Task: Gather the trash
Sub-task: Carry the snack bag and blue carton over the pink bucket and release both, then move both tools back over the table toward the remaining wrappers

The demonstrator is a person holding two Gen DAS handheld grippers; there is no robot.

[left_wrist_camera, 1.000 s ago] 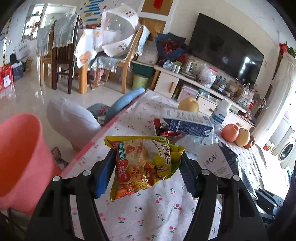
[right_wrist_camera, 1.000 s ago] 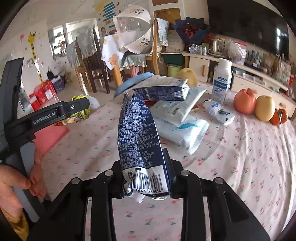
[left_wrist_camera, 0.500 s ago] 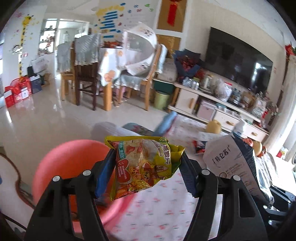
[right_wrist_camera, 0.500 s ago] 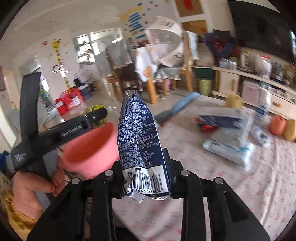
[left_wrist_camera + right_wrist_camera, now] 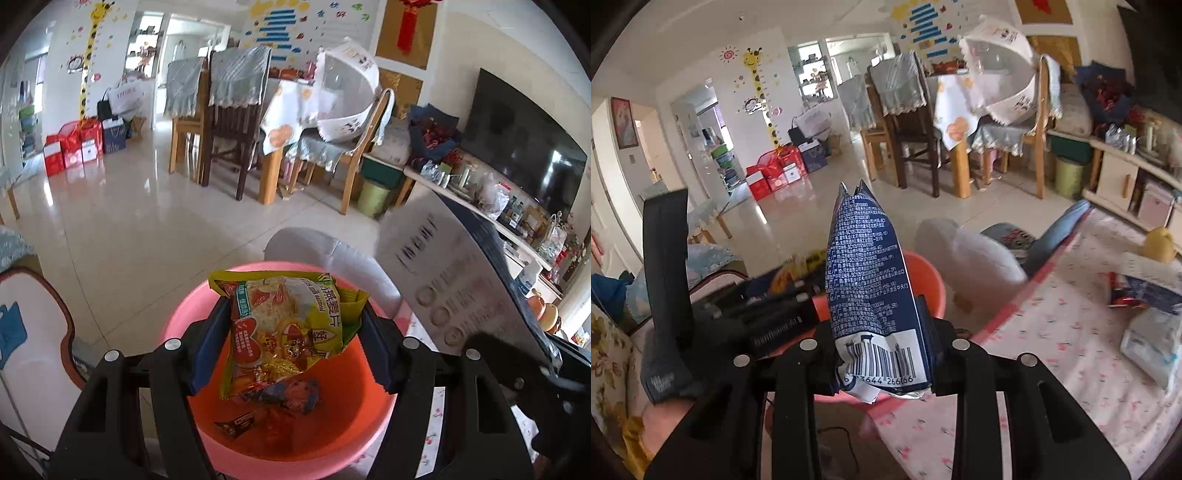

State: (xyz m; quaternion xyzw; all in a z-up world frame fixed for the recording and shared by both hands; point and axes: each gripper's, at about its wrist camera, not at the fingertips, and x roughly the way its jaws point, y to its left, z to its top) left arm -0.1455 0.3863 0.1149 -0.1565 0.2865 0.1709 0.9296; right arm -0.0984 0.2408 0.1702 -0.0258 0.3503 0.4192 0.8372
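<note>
While your left gripper (image 5: 291, 343) clamps the oatmeal packet (image 5: 284, 328) over the pink bin (image 5: 373, 417), your right gripper (image 5: 882, 354), clamping the blue carton (image 5: 871, 288) at the rim, may drop it outside.

Yellow oatmeal packet (image 5: 288, 328) hangs upright, pinched, directly over the pink bin (image 5: 354, 439); navy milk carton (image 5: 875, 295) stands upright, clamped, just beside it.

Your left tool (image 5: 291, 347) is holding the snack packet (image 5: 286, 328) directly above the bin (image 5: 365, 432), with wrappers (image 5: 280, 402) lying in the bin below it. Your right tool (image 5: 882, 354) is gripping the carton (image 5: 868, 295) upright, to the right of the left tool. The bin is sitting just beside the worktop (image 5: 1052, 350) edge, the worktop lying to its right.
</note>
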